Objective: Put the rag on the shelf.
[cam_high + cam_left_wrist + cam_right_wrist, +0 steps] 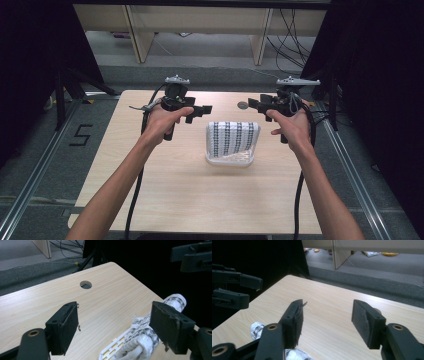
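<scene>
With the folded cloth resting in its white basket on the tabletop, both the left gripper and right gripper hover beside it, fingers spread and empty, apparently clear of the finished fold.

Grey carpet floor, wooden furniture legs, dark curtains

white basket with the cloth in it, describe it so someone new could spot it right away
On the light wooden table, look at the middle, between the two hand-held grippers. The white slotted basket sits there, draped with a black-and-white patterned cloth; nothing else rests on the tabletop.
</scene>
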### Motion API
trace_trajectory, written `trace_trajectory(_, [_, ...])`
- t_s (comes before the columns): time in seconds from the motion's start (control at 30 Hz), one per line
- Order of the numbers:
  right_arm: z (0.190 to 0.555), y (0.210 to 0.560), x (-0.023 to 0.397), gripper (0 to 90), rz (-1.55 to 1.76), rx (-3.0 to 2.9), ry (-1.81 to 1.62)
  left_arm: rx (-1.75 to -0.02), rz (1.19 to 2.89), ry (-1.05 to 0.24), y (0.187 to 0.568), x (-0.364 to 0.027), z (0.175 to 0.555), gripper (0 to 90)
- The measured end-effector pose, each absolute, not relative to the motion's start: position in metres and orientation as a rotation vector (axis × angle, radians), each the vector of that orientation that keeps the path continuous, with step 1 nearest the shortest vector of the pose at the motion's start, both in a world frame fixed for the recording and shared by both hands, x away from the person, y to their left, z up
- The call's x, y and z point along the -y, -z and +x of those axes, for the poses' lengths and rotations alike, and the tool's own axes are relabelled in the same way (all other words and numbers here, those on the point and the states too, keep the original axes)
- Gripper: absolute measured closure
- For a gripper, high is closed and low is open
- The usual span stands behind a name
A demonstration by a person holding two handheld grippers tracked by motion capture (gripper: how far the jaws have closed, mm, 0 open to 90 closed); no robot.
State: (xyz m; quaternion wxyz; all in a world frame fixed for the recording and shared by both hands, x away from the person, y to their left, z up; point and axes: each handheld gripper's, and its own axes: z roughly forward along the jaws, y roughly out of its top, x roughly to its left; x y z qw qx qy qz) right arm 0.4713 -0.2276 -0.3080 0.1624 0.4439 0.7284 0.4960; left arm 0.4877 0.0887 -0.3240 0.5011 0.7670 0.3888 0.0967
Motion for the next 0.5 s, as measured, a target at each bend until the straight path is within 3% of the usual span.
trace_trajectory(0.5, [0.447,0.305,0.224,31.4,1.192,-2.099,-1.398,-0.873,1.843,-0.229,0.322,-0.101,0.454,17.7])
